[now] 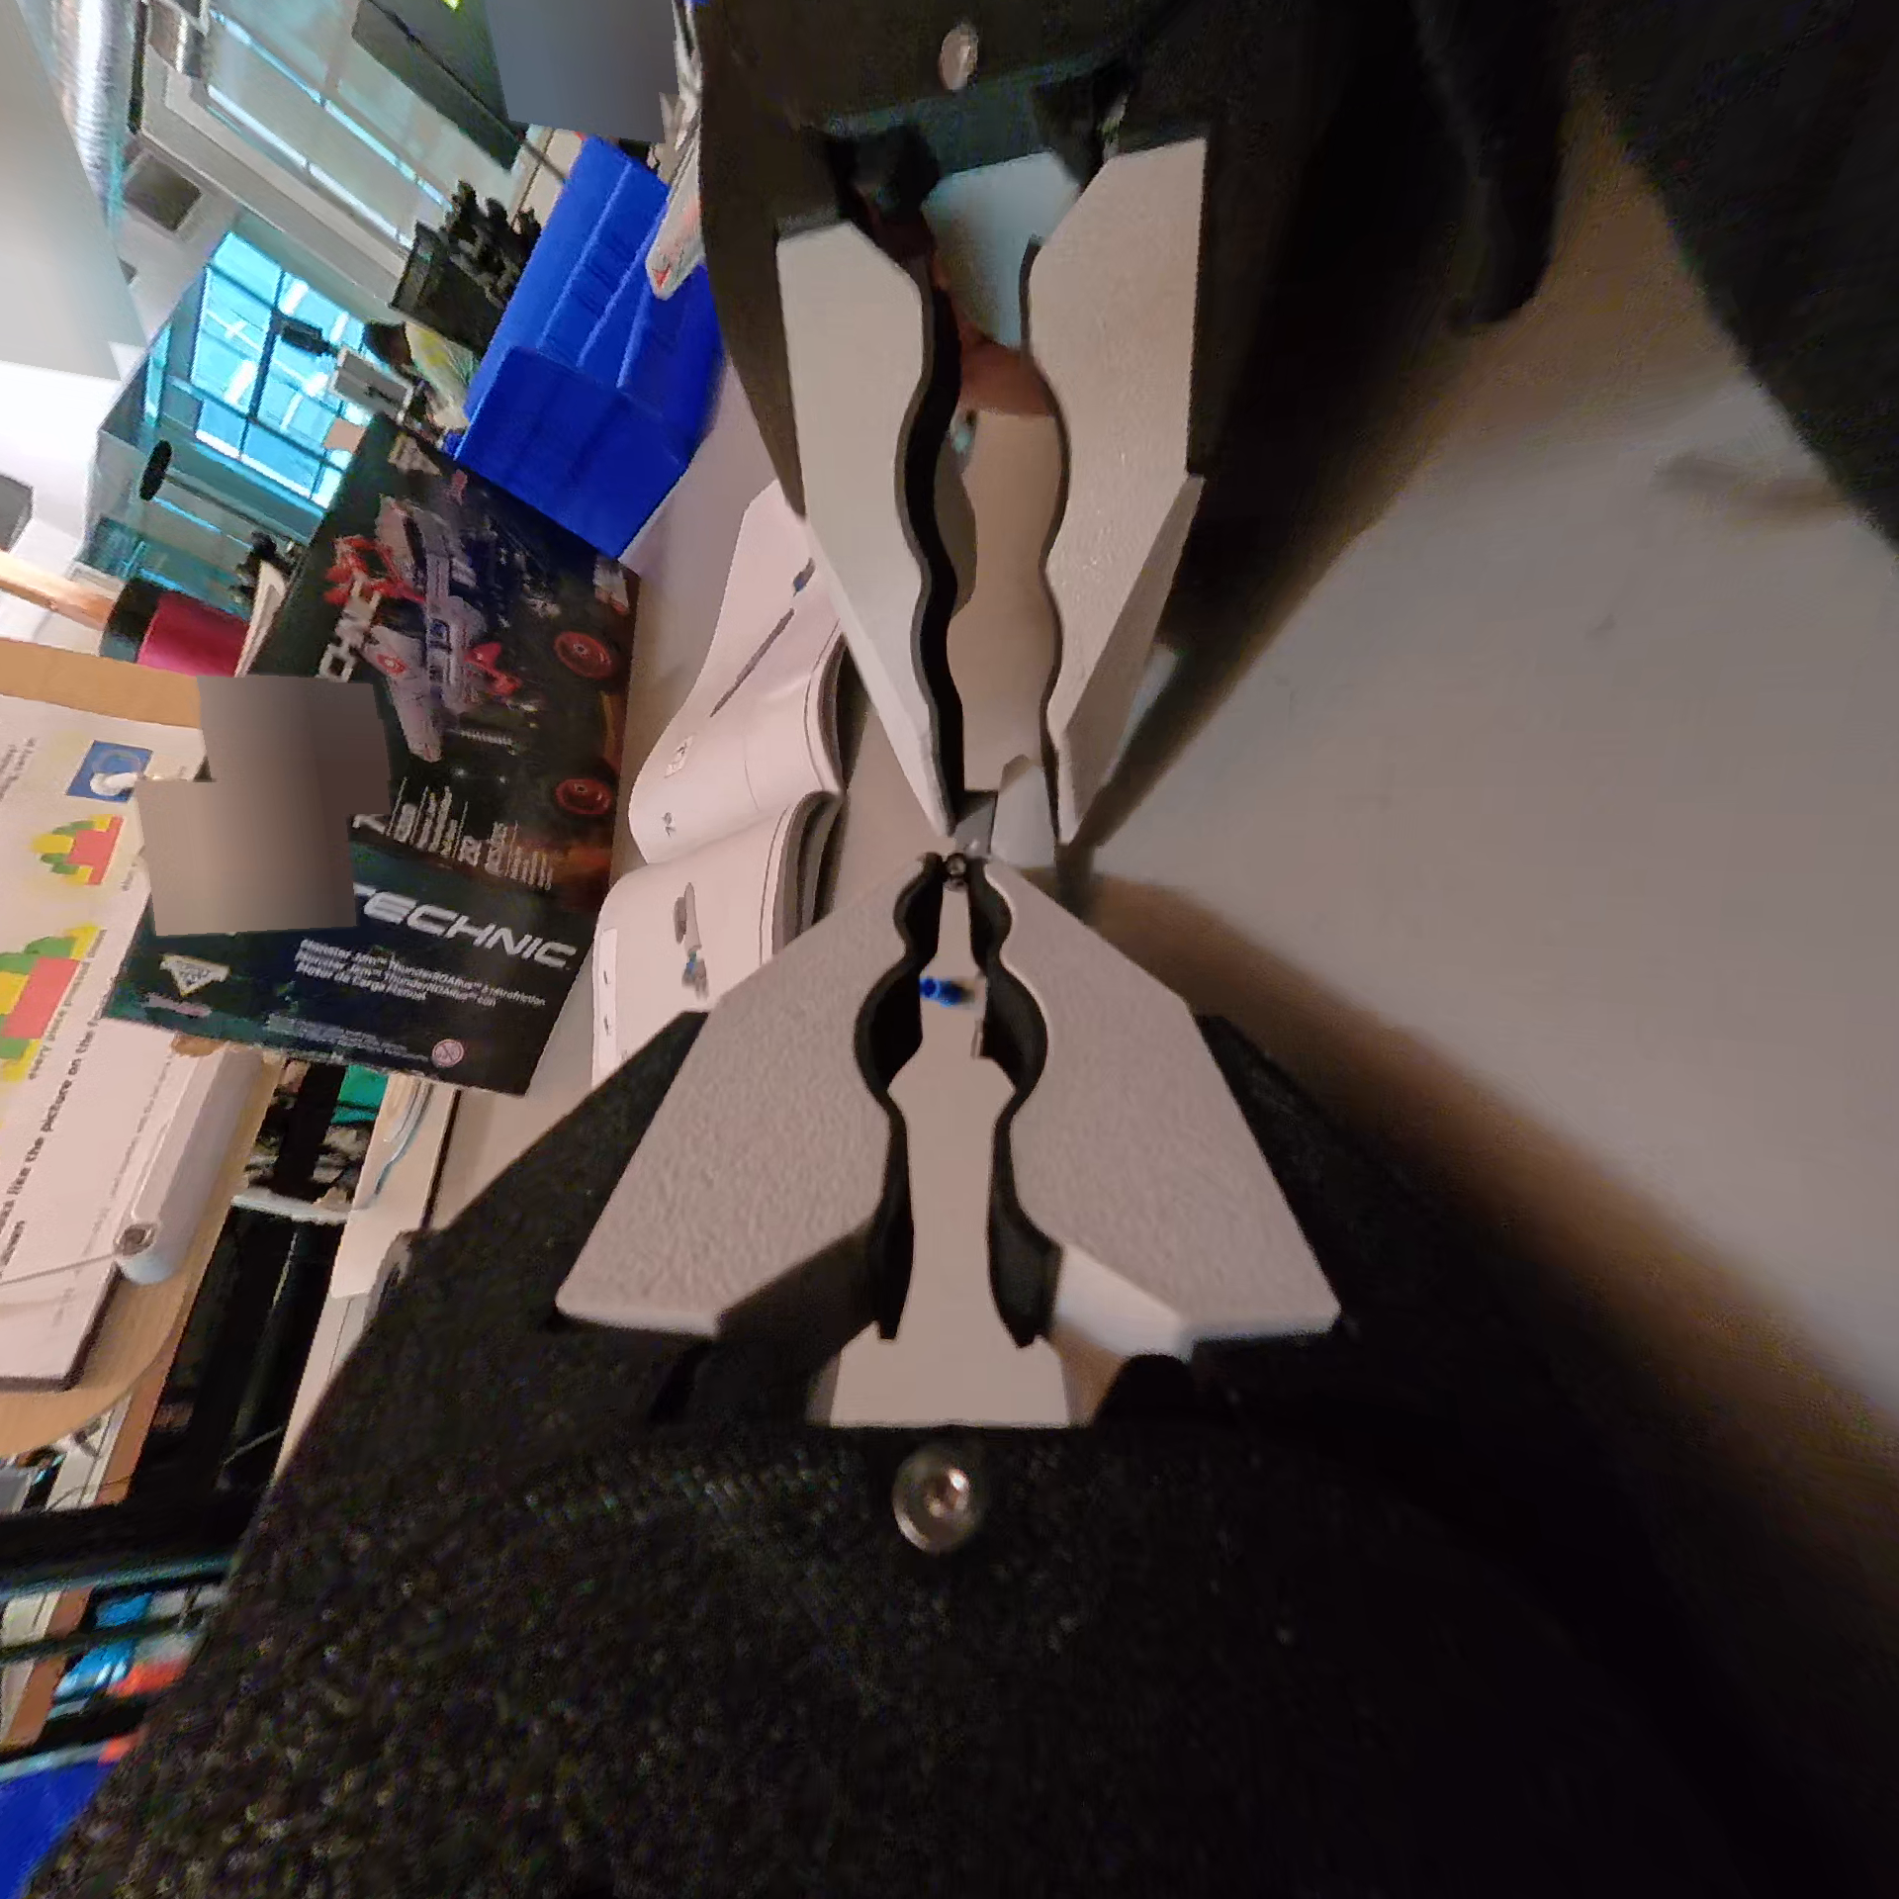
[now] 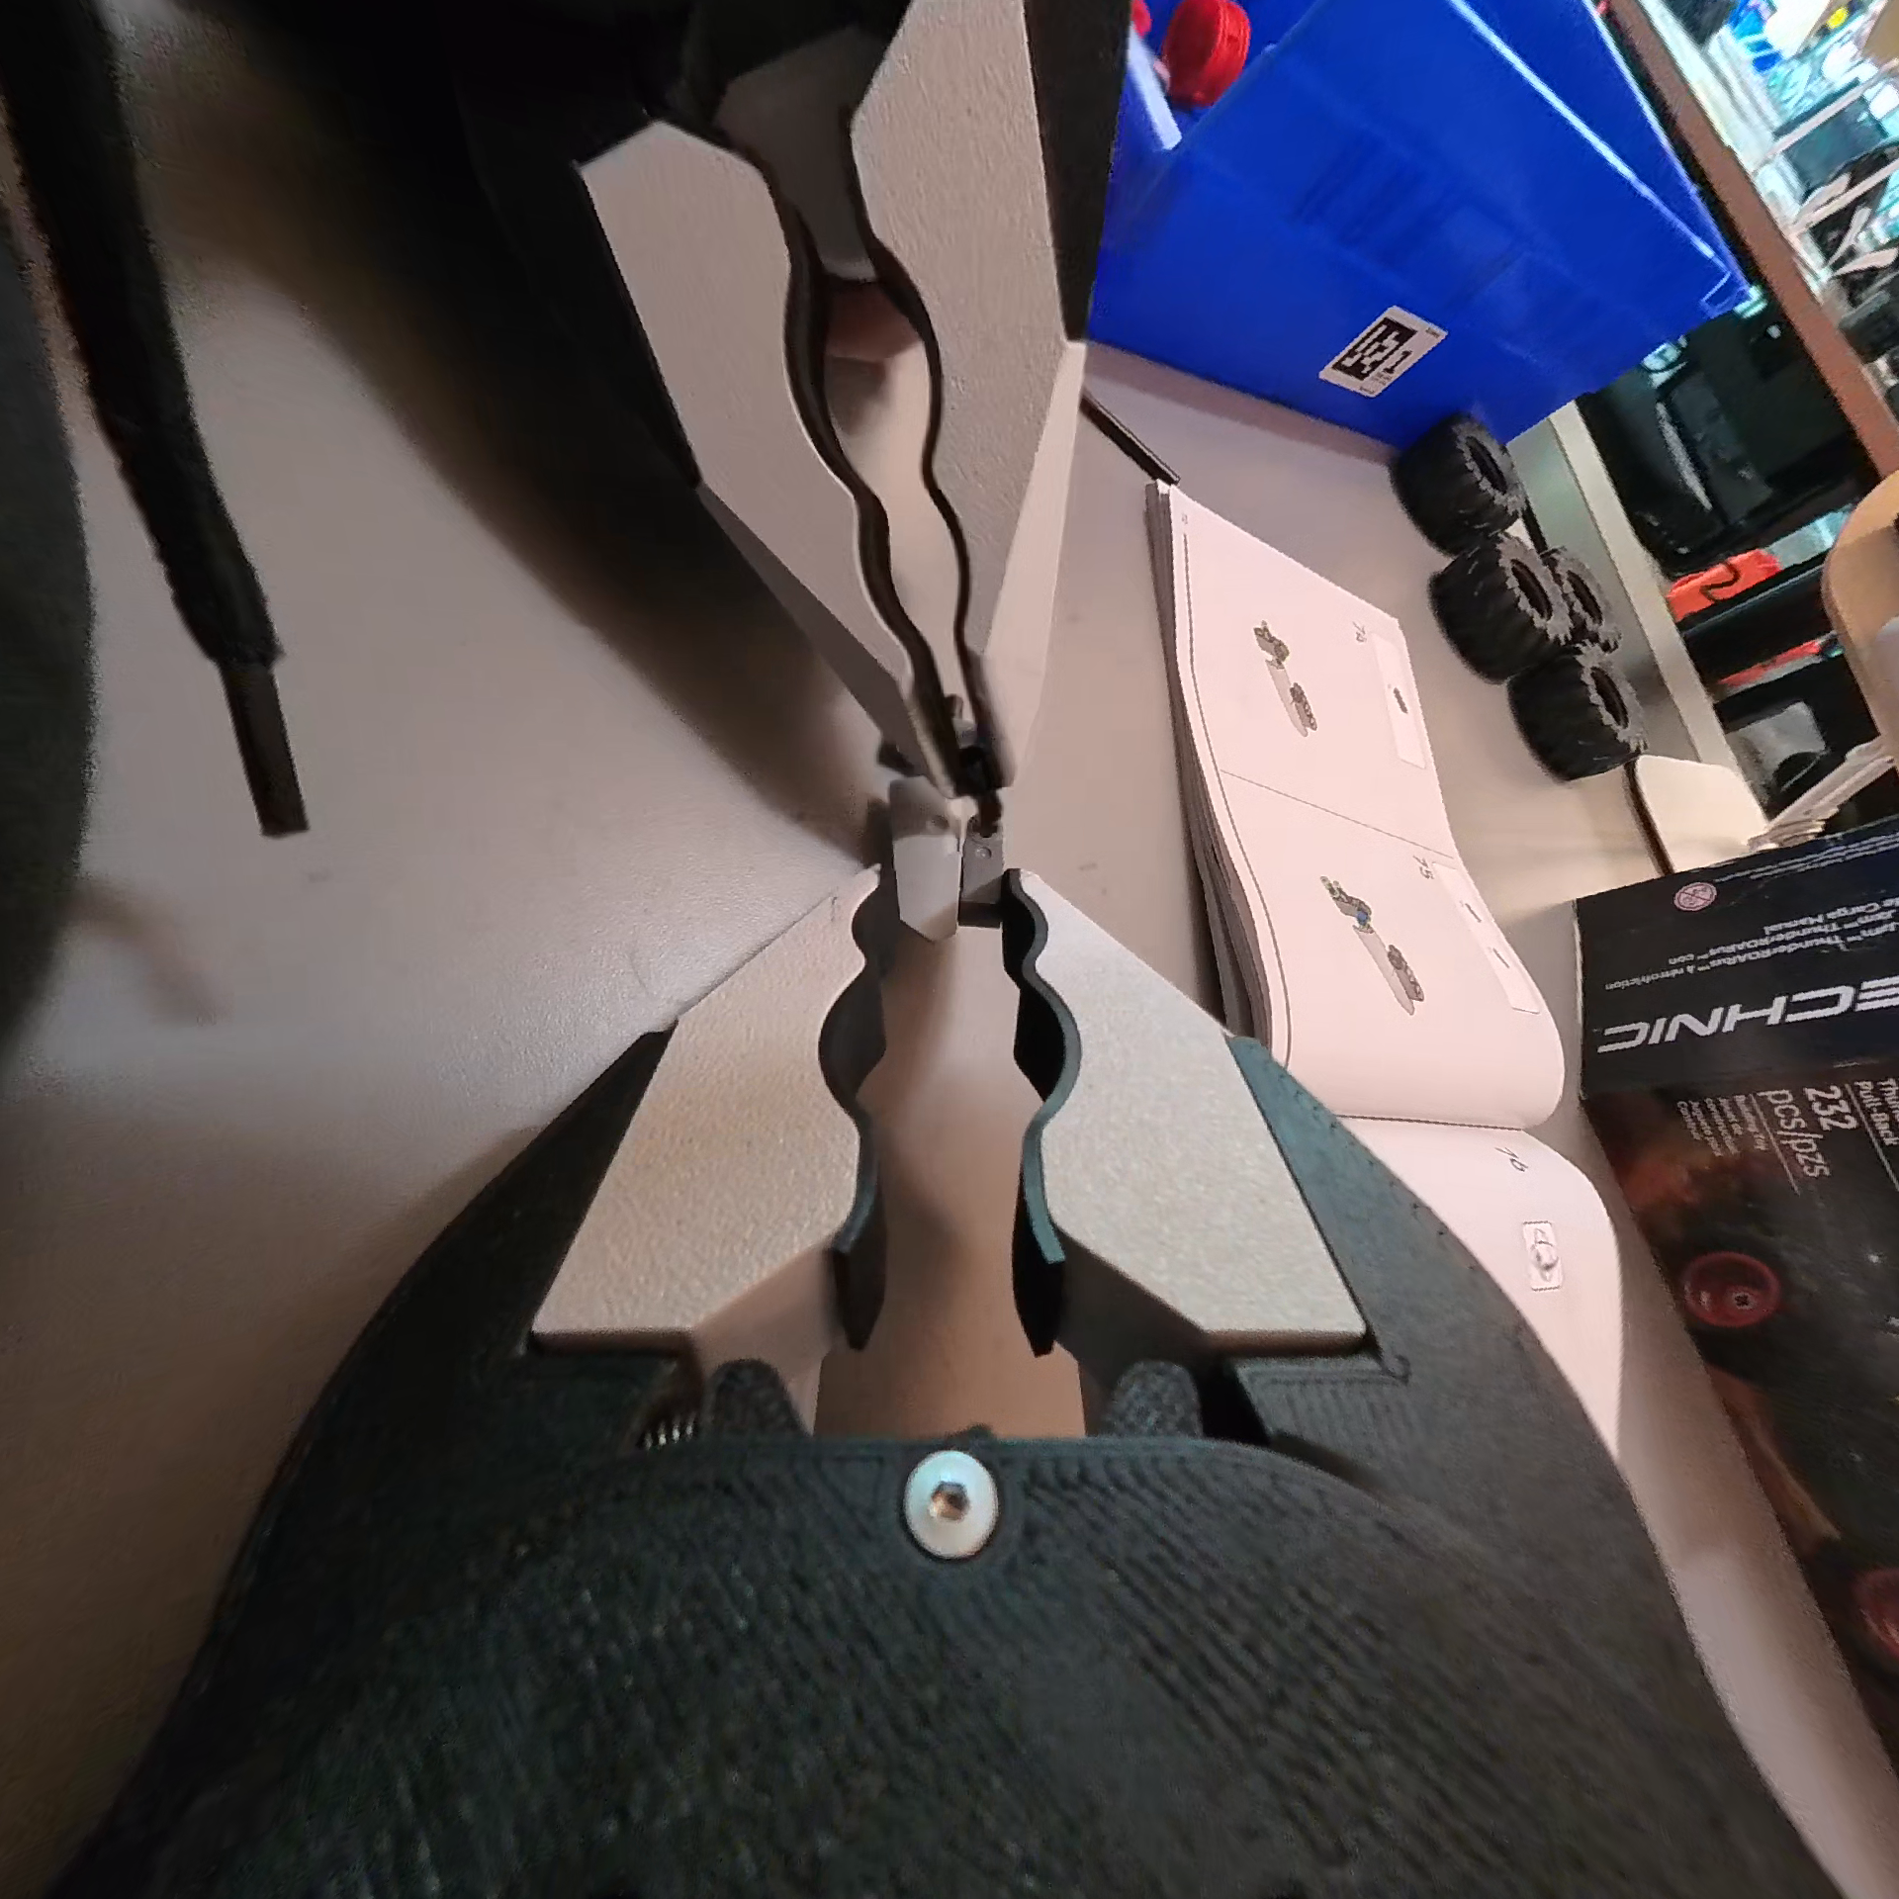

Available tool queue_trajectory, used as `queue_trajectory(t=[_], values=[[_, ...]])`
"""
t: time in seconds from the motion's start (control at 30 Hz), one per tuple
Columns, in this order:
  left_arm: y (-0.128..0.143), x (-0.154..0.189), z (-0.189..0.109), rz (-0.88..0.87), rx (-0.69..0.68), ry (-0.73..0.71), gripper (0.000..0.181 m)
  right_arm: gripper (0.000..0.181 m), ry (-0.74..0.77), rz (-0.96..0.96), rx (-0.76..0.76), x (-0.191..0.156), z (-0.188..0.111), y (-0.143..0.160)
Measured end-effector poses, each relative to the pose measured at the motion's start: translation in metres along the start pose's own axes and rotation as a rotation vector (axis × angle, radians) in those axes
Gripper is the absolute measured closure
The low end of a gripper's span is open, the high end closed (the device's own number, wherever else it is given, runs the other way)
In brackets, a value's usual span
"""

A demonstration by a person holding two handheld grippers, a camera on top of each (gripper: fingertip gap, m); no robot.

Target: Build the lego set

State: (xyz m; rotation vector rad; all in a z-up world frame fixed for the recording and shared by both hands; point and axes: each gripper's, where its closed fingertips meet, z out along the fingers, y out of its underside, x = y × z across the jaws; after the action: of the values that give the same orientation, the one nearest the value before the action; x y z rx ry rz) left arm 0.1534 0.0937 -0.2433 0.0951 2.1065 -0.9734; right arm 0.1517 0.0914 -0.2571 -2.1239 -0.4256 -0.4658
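Note:
My two grippers meet tip to tip above the white table (image 2: 493,719). My right gripper (image 2: 940,896) is shut on a small light grey lego piece (image 2: 925,858) with a dark grey part (image 2: 981,863) on its side. My left gripper (image 1: 954,865) is shut on a tiny black piece (image 1: 957,866), touching the grey piece (image 1: 987,812). In the right wrist view the left gripper (image 2: 961,755) comes down from above; in the left wrist view the right gripper (image 1: 1002,791) does. A small blue pin (image 1: 943,992) shows in the gap between my left fingers.
An open instruction booklet (image 2: 1336,781) lies right of the grippers, and also shows in the left wrist view (image 1: 740,740). Beside it are the dark lego box (image 2: 1747,1130), blue bins (image 2: 1387,206) and several black tyres (image 2: 1521,606). A black cord (image 2: 206,534) hangs at left. Less than 4 cm separates the two grippers' tips.

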Motion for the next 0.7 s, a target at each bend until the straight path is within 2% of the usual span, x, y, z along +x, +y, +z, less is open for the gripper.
queue_trajectory(t=[0.1,0.53,0.7], values=[[-0.0055,0.0068,0.0024,0.006,0.019,0.038,0.180,0.162,-0.012,0.014,-0.003,-0.0001,0.0002,0.0003],[0.0004,-0.0005,0.0017,-0.040,-0.004,0.017,0.179,0.162,0.007,-0.013,0.002,-0.0009,-0.0011,-0.0009],[0.0001,0.0022,0.0018,-0.058,-0.001,0.053,0.179,0.162,0.006,-0.011,0.001,-0.0009,-0.0014,-0.0009]])
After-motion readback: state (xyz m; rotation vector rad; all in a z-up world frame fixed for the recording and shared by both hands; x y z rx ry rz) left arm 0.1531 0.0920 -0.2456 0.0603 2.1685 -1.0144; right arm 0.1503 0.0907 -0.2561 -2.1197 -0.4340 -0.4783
